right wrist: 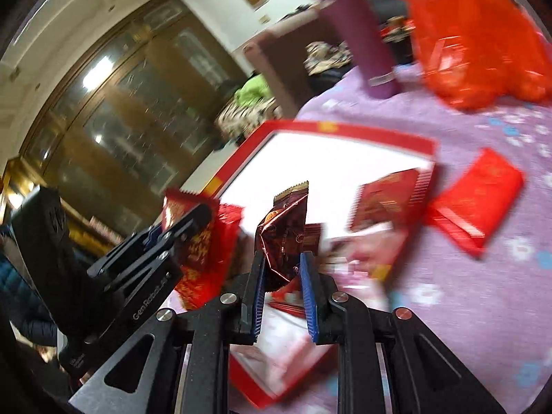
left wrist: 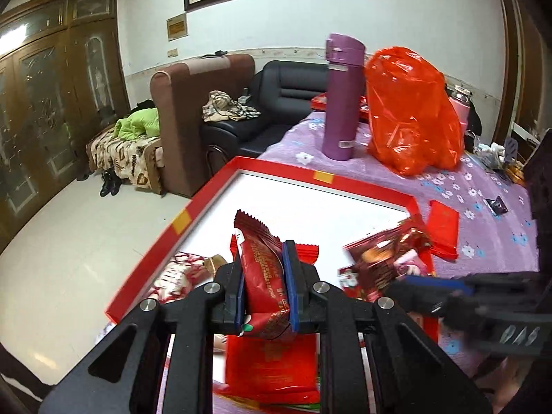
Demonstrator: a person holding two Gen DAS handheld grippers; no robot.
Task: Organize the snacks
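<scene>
Both grippers are hanging above the shallow red-rimmed, white-floored box: the left gripper is clamping an upright red foil snack packet, the right gripper a dark brown foil packet.

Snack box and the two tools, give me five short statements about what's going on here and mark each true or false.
1. The left tool is shut on a red snack packet. True.
2. The right tool is open with nothing in it. False: it is shut on a dark brown foil packet.
3. The purple bottle lies on its side. False: it stands upright.
4. An orange-red plastic bag sits beside the bottle. True.
5. The red box has a black inside. False: it is white.
</scene>
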